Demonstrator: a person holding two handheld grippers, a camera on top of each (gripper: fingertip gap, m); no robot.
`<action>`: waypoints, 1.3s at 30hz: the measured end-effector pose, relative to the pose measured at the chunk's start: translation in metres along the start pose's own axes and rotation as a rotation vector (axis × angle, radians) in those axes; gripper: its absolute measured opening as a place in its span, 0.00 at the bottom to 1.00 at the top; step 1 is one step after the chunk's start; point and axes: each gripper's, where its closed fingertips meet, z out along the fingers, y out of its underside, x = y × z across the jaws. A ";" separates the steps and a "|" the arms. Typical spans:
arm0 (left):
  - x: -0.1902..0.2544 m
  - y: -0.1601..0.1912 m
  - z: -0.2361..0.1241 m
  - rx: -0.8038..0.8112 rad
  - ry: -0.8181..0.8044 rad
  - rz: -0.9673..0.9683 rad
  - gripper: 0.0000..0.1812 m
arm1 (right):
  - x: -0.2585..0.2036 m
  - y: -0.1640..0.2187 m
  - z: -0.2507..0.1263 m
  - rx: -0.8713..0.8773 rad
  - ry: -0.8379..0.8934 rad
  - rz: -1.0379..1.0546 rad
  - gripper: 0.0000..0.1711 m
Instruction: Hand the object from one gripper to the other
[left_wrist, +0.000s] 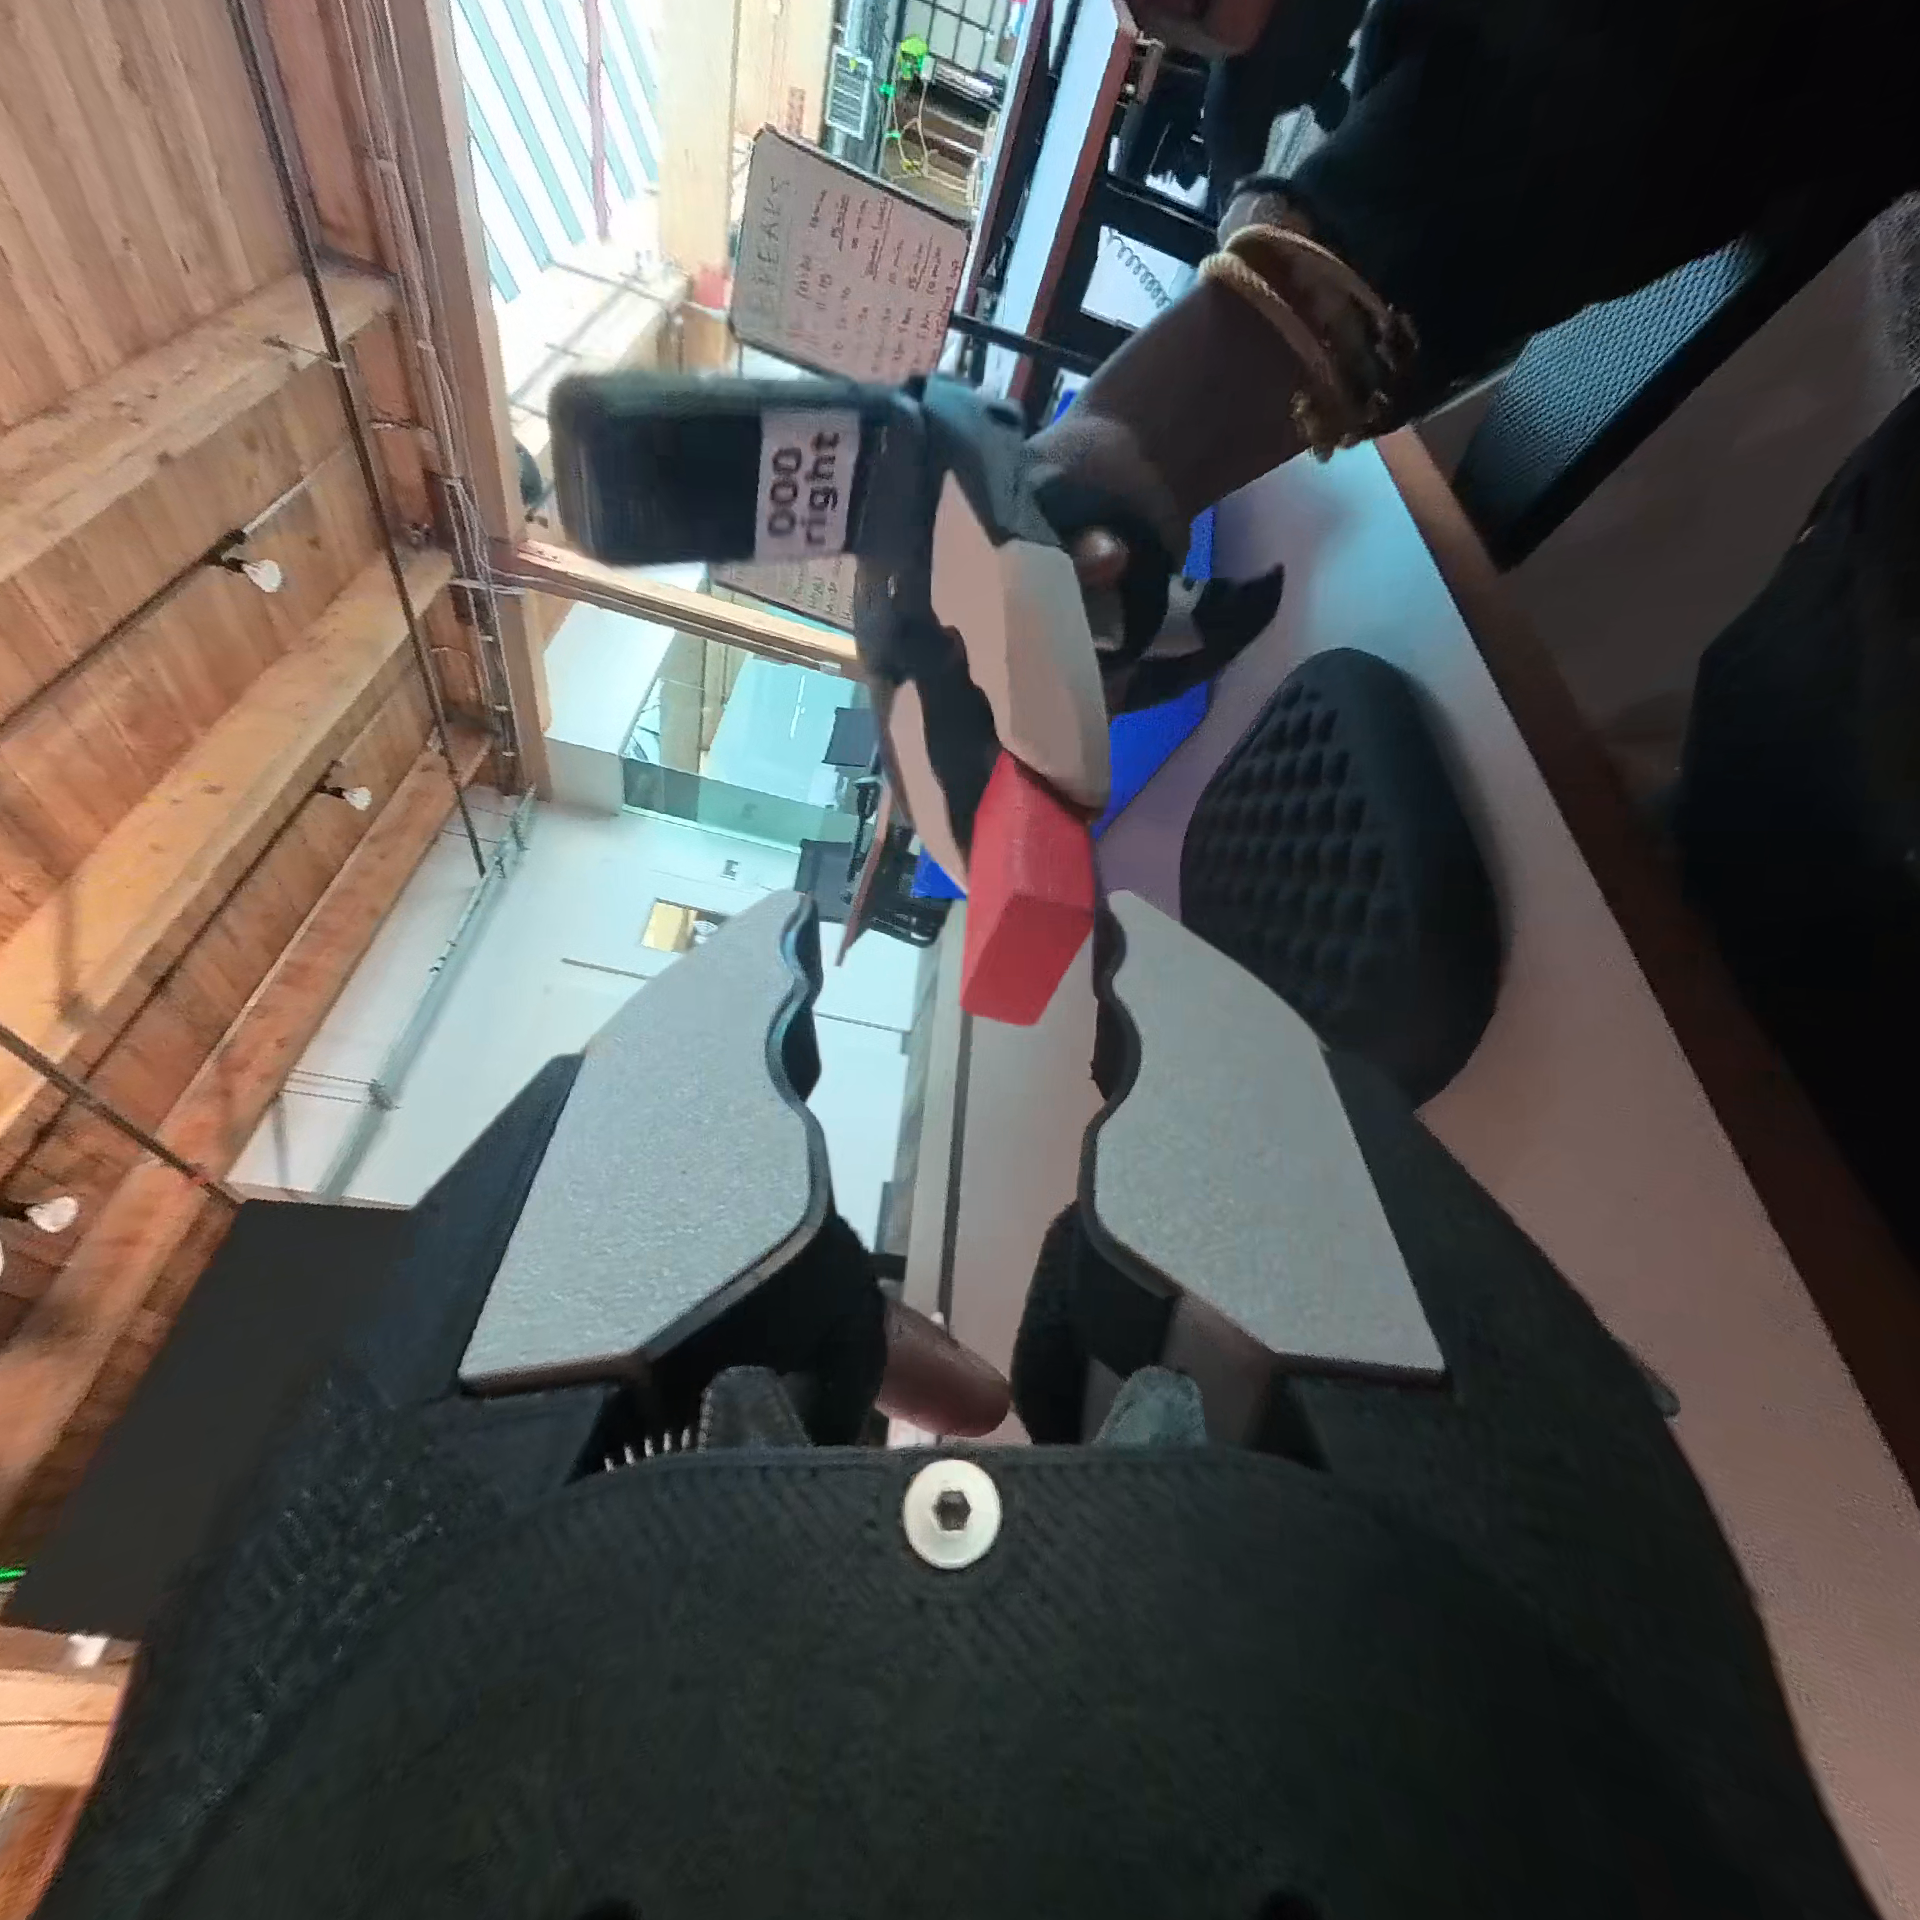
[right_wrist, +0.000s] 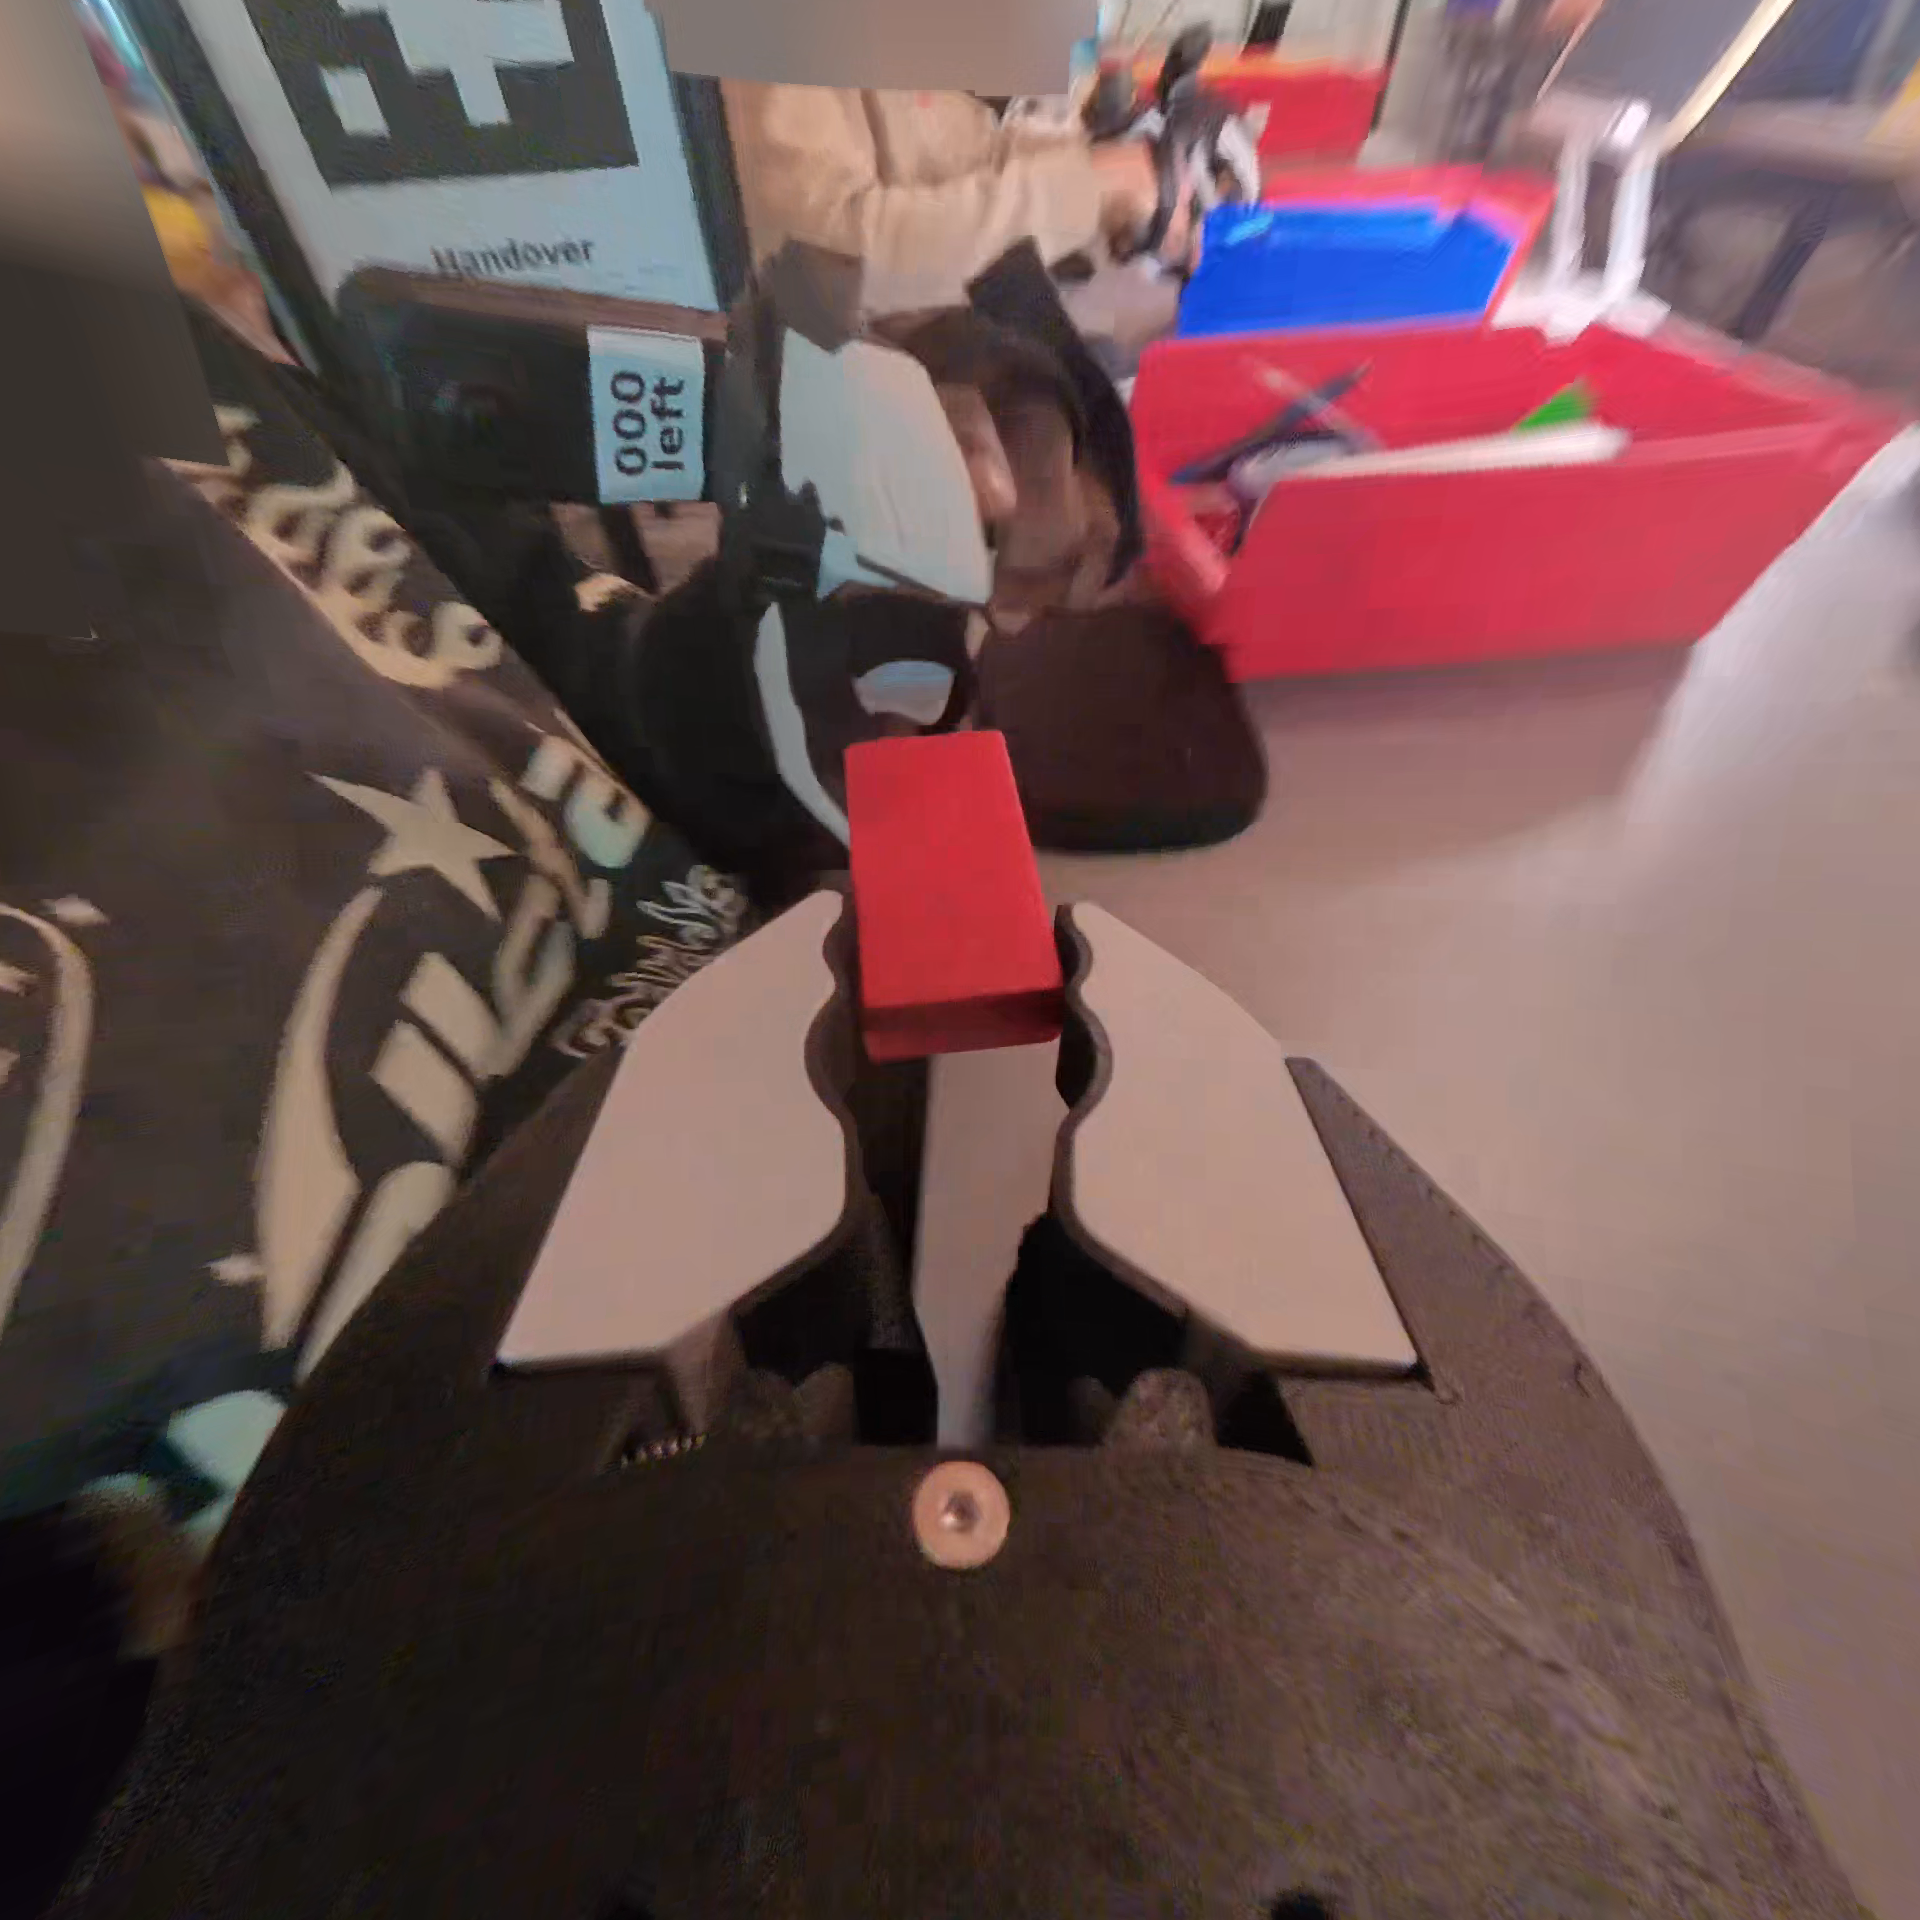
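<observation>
A red rectangular block (right_wrist: 951, 894) is clamped between the fingers of my right gripper (right_wrist: 951, 935), which is shut on its near end. The block's far end points at my left gripper (right_wrist: 894, 707), which faces it with its jaws apart. In the left wrist view the right gripper (left_wrist: 1003, 821) holds the block (left_wrist: 1023, 904) out towards me. The block's free end reaches in between the fingertips of my left gripper (left_wrist: 961, 925), close to the right-hand finger (left_wrist: 1216, 1143). I cannot tell if it touches. The left gripper is open and empty.
Both grippers are held above a pale table (right_wrist: 1558, 935). A red bin (right_wrist: 1455, 540) with loose items and a blue bin (right_wrist: 1340, 270) stand at the back. A black dimpled pad (left_wrist: 1340, 873) lies on the table. A person's dark patterned garment (right_wrist: 312, 831) is close on the left.
</observation>
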 end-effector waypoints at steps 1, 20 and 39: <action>0.001 -0.001 0.000 0.004 0.002 0.013 0.26 | -0.002 0.001 0.001 0.001 -0.033 0.066 0.21; -0.017 -0.014 -0.013 0.232 0.055 -0.423 0.09 | -0.017 -0.046 -0.012 0.304 0.305 -0.862 0.21; -0.109 0.064 -0.047 0.113 -0.520 -0.938 0.48 | 0.059 -0.062 -0.083 0.208 0.714 -0.368 0.10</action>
